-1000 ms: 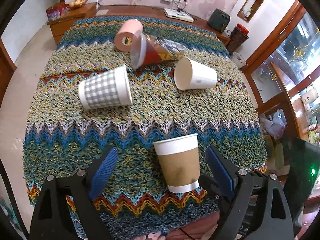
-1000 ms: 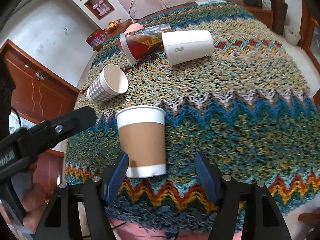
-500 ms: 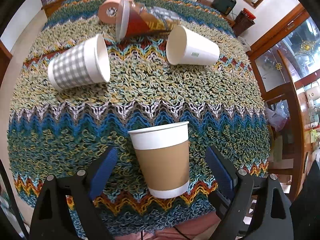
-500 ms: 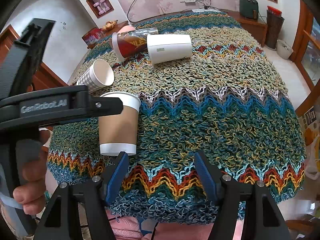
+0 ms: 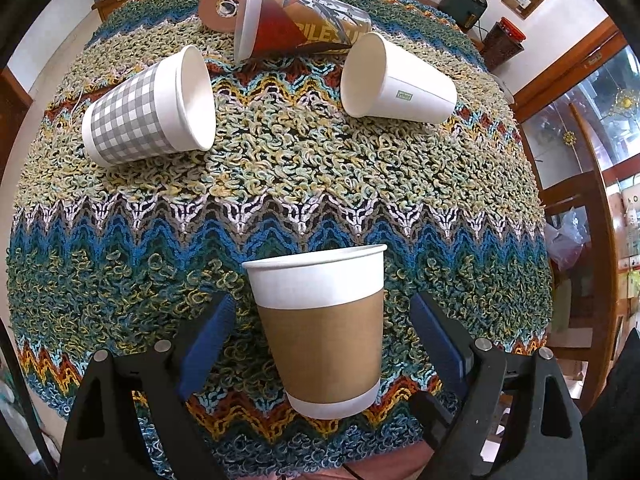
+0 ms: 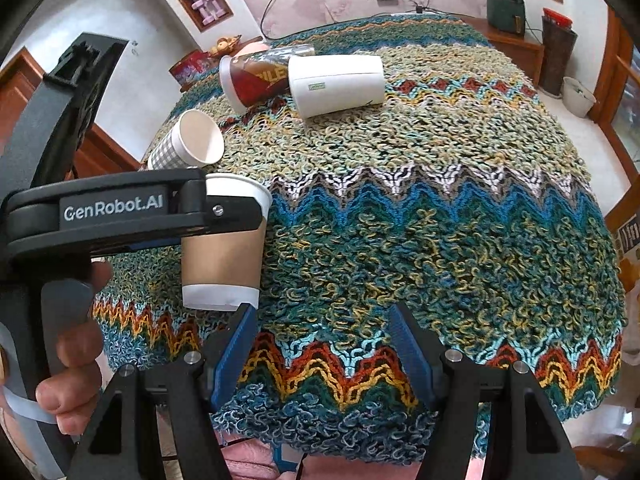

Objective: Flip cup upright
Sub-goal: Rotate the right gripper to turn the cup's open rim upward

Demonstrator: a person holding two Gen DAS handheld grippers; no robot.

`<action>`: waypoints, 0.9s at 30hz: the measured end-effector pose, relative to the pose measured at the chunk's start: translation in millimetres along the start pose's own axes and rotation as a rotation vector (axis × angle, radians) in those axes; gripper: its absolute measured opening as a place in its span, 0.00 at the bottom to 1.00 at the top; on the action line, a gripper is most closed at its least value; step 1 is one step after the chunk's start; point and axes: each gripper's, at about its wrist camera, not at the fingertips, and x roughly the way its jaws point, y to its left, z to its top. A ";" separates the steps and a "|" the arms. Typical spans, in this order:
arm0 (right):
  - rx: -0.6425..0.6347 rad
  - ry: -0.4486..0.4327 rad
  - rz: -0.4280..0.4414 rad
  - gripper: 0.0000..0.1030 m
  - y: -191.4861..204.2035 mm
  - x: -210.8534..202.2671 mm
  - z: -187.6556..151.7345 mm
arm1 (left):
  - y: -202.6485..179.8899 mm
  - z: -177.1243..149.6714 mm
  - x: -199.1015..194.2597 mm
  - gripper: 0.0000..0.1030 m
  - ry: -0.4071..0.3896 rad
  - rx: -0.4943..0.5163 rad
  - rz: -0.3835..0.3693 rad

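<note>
Brown-sleeved cup (image 5: 324, 328): upright on bench, between wide-open, empty left tool (image 5: 320, 344). Right tool (image 6: 320, 344), beside cup, open, empty. Advice: withdraw straight, avoid nudging.

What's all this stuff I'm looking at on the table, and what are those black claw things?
Brown-sleeved cup: one, brown and white, upright near the front edge, between the left claw's fingers.
Checked cup: one, grey-white, on its side, back left.
White cup: one, on its side, back right.
Printed cup: one, dark red-brown, on its side at the back.
Pink cup: one, lying behind the printed cup.
Table cover: one, knitted zigzag in many colours.
Left gripper: black, blue pads, open around the brown-sleeved cup.
Right gripper: black, blue pads, open, empty.
</note>
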 end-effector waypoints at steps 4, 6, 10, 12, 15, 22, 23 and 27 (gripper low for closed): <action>-0.021 -0.002 0.009 0.67 3.9 2.3 0.5 | -2.9 0.2 5.6 0.73 0.008 0.001 0.005; -0.025 -0.004 0.012 0.67 4.7 2.3 1.0 | -5.1 0.6 9.4 0.70 0.006 0.000 0.014; -0.025 0.003 0.018 0.67 3.6 5.2 1.6 | -8.4 1.5 12.7 0.68 0.002 -0.007 0.016; -0.023 0.008 0.021 0.67 3.0 7.1 2.3 | -9.7 1.1 11.1 0.68 -0.012 0.000 0.030; -0.020 0.017 0.032 0.67 1.9 9.7 3.2 | -7.9 2.1 6.9 0.67 -0.026 0.011 0.042; -0.020 0.026 0.039 0.67 1.8 13.6 4.3 | -1.2 7.5 -4.6 0.67 -0.063 0.019 0.033; -0.022 0.026 0.038 0.67 2.7 14.0 4.5 | -1.4 8.0 -5.7 0.67 -0.077 0.025 0.033; -0.030 0.023 0.031 0.67 5.3 16.1 6.8 | -1.9 8.0 -11.1 0.67 -0.160 0.057 0.030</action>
